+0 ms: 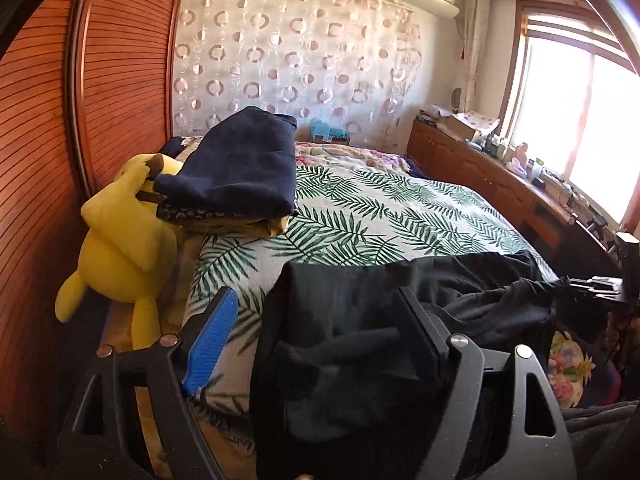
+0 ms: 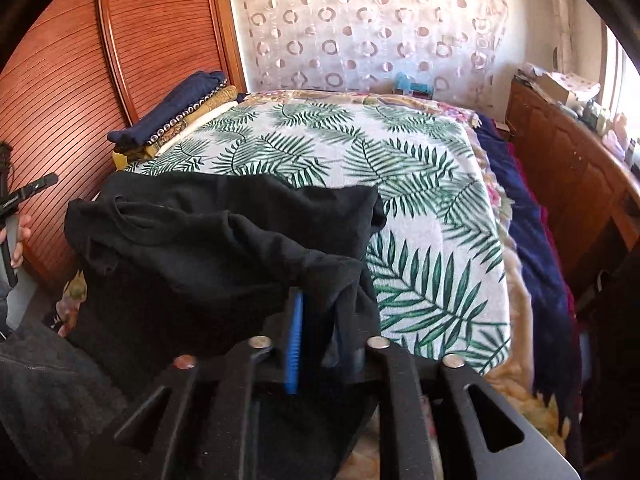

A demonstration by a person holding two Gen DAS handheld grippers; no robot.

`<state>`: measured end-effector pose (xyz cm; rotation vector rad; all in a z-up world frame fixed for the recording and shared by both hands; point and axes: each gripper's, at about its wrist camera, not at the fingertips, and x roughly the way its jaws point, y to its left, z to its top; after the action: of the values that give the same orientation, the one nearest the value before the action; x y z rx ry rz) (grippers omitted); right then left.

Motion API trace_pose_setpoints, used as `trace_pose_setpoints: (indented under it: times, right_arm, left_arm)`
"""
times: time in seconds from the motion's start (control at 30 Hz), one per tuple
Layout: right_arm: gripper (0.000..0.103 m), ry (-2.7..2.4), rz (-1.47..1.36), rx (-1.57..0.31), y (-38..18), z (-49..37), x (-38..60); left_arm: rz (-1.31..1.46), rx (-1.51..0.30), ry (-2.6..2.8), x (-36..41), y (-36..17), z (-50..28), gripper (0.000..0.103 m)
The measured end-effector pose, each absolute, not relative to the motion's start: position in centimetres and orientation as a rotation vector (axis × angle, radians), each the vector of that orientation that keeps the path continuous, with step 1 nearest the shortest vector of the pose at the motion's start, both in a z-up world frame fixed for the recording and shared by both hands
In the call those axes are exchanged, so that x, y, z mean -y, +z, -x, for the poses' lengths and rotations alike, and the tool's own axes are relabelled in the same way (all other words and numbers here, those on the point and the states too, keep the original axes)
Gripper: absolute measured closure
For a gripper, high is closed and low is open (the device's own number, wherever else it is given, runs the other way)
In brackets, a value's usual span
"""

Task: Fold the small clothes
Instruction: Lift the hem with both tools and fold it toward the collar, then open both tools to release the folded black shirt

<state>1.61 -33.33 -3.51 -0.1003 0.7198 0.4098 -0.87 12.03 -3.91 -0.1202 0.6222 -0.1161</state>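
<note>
The left tool (image 1: 316, 344) stands wide open: its blue-padded finger (image 1: 210, 342) is clear of the cloth on one side, over the leaf-print sheet, and the other finger rests against the black garment (image 1: 360, 344), which lies loose between them without being squeezed. The right tool (image 2: 316, 340) is only a little open, with a bunched fold of the same black garment (image 2: 208, 248) hanging in the narrow gap beside its blue pad (image 2: 294, 344); whether the pads press on that fold cannot be told, since the cloth covers the far finger.

The garment lies crumpled on the near edge of the bed (image 2: 420, 168), on the white sheet printed with green leaves. In the right wrist view, part of a hand (image 2: 18, 240) holding the left tool's frame shows at the left edge.

Farther back on the left side of the bed sits a stack of folded clothes (image 1: 240, 168) with a navy piece on top. A yellow plush toy (image 1: 124, 236) leans beside the stack, against the slatted wooden wardrobe (image 1: 120, 60). A curtain with ring patterns (image 1: 296, 56) hangs behind the bed.
</note>
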Motion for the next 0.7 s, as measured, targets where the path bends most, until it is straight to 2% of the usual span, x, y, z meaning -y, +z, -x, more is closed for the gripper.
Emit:
trace_pose_setpoints:
  times: [0.07, 0.27, 0.7]
  right_arm:
    - [0.061, 0.387, 0.104, -0.719, -3.0, -1.8, 33.8]
    - [0.051, 0.361, 0.057, -0.65, -1.8, -2.3, 35.5]
    - [0.049, 0.374, -0.023, -0.76, -6.6, -12.2, 33.4]
  left_arm:
    - [0.114, -0.642, -0.112, -12.1, -4.2, -0.5, 0.023]
    - [0.153, -0.668, -0.08, -13.5, -5.5, -4.5, 0.023]
    - [0.106, -0.807, -0.112, -12.5, -8.5, -9.4, 0.023]
